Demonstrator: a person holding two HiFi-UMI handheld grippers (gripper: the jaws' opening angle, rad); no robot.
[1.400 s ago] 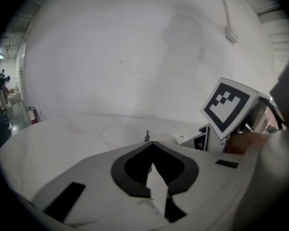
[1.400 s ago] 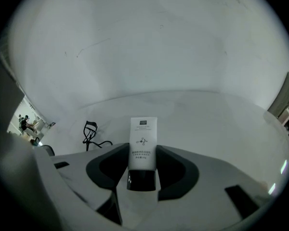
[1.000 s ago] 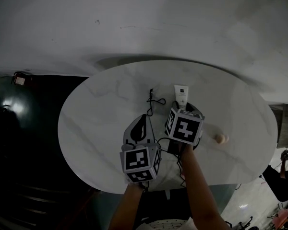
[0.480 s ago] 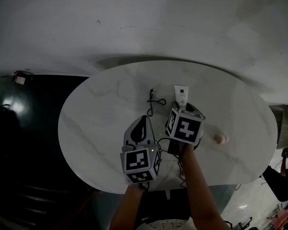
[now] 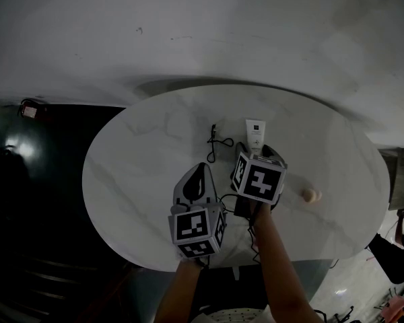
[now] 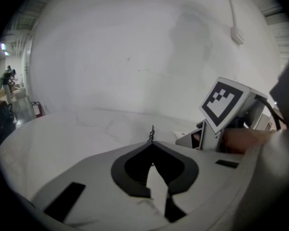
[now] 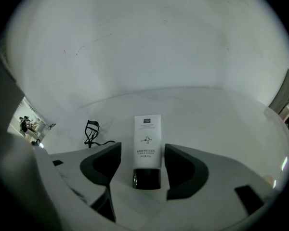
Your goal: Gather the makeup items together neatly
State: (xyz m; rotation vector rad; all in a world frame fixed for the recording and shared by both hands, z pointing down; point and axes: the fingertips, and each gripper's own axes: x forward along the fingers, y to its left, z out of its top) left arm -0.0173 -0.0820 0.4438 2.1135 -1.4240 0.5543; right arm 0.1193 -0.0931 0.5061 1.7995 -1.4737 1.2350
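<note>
While left hand-held gripper (image 5: 200, 170) shut, right (image 7: 142, 153) just opened astride tube (image 7: 147, 138); marble table (image 5: 135, 173), wall (image 5: 188, 32).

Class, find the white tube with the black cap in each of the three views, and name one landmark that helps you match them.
Head view: white tube mid-table, just right of the eyelash curler.
Left gripper view: cannot be made out.
Right gripper view: centre, cap nearest, between the right gripper's jaws, which have just been opening and don't touch it.
Shared landmark: the eyelash curler, in all three views.
</note>
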